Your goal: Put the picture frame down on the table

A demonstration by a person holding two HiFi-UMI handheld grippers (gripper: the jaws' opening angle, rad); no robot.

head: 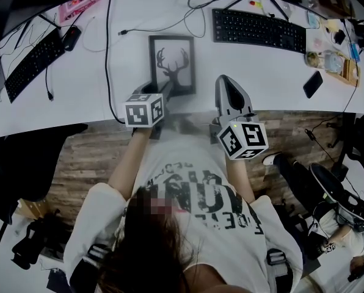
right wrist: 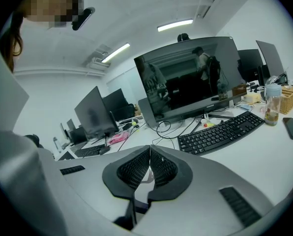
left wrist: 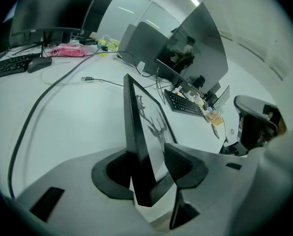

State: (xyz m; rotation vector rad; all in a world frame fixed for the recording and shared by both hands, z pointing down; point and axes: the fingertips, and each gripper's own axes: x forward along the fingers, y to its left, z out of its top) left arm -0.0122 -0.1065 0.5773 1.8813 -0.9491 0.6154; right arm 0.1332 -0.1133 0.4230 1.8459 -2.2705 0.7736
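Observation:
The picture frame (head: 172,63) is black with a deer silhouette and lies over the white table (head: 78,96) near its front edge. My left gripper (head: 159,95) is shut on the frame's near left corner. In the left gripper view the frame (left wrist: 136,127) runs edge-on between the jaws of the left gripper (left wrist: 149,167), its deer side facing right. Whether the frame rests on the table or hangs just above it I cannot tell. My right gripper (head: 229,83) sits to the right of the frame, apart from it. In its own view the right gripper (right wrist: 149,163) is shut with nothing between the pads.
A black keyboard (head: 258,29) lies behind the frame on the right, and another keyboard (head: 32,63) with a mouse (head: 71,38) on the left. A black cable (head: 108,72) runs down the table left of the frame. A phone (head: 313,84) and a basket (head: 348,67) sit far right.

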